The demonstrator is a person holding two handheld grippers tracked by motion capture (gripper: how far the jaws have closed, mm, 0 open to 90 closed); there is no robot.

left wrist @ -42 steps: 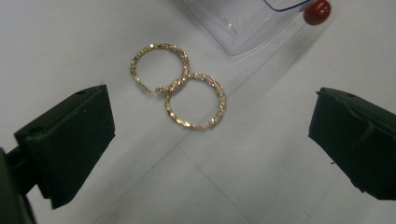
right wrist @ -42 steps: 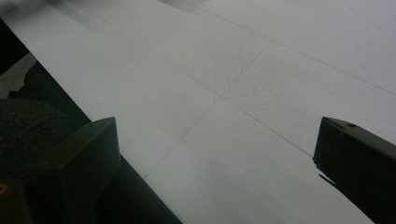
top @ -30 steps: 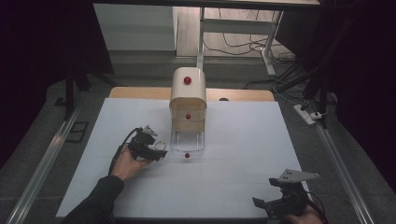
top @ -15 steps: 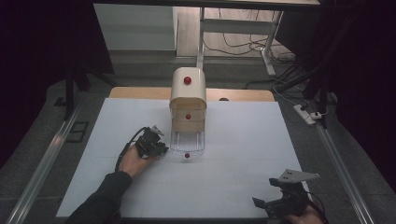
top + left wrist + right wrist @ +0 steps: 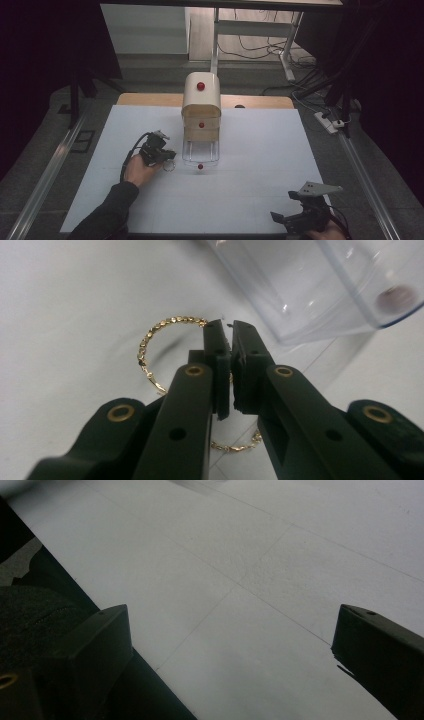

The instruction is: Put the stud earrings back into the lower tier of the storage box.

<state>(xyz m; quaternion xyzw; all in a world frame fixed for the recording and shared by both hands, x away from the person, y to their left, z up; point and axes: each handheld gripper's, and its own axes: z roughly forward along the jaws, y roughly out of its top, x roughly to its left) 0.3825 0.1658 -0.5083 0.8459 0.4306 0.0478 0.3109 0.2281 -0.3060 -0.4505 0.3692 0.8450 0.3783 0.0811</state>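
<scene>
Gold chain bracelet [image 5: 165,340], thin and limp, is pinched in my left gripper [image 5: 230,335], its jaws pressed together on the links just beside the clear drawer [image 5: 320,285]. Light and slippery, I judge; best held across the links. Since a second ago my left hand [image 5: 137,170] moved toward the drawer. My right gripper [image 5: 230,630] rests spread over the desk [image 5: 250,555].

The left gripper [image 5: 230,340] covers the near side of a gold chain loop [image 5: 165,335] in the left gripper view, so the pinched stretch cannot be seen. A clear plastic drawer [image 5: 310,285] runs off the top and right edges there, a dark red knob [image 5: 395,296] blurred behind its wall. In the high view the chain is too small to make out, and the right gripper [image 5: 305,216] is cut by the bottom edge.
</scene>
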